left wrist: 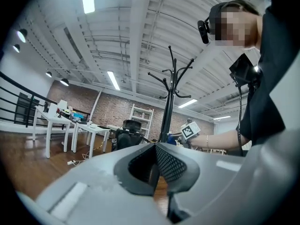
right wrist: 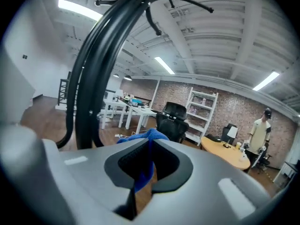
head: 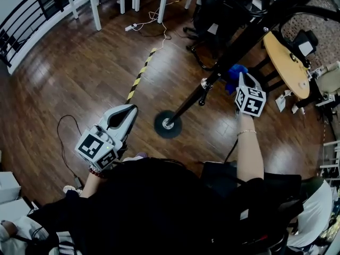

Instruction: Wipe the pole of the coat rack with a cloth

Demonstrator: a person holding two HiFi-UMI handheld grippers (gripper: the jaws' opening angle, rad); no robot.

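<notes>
So the right tongs [head: 238, 78] were clamped on the blue cloth [head: 234, 72], just beside the black coat rack pole [head: 241, 42], partway up from its round base [head: 168, 124]. The left tongs [head: 126, 112] were squeezed together holding nothing, off to the side over the wood floor [head: 79, 62].

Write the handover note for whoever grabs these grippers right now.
Left gripper: shut, empty, held off to the side.
Right gripper: shut on the crumpled blue cloth, close beside the black metal coat rack pole, above its round base; contact unclear.
Done: cloth gripped, at the pole; amount wiped cannot be told.
To do: press cloth to pole and wipe along its length.
</notes>
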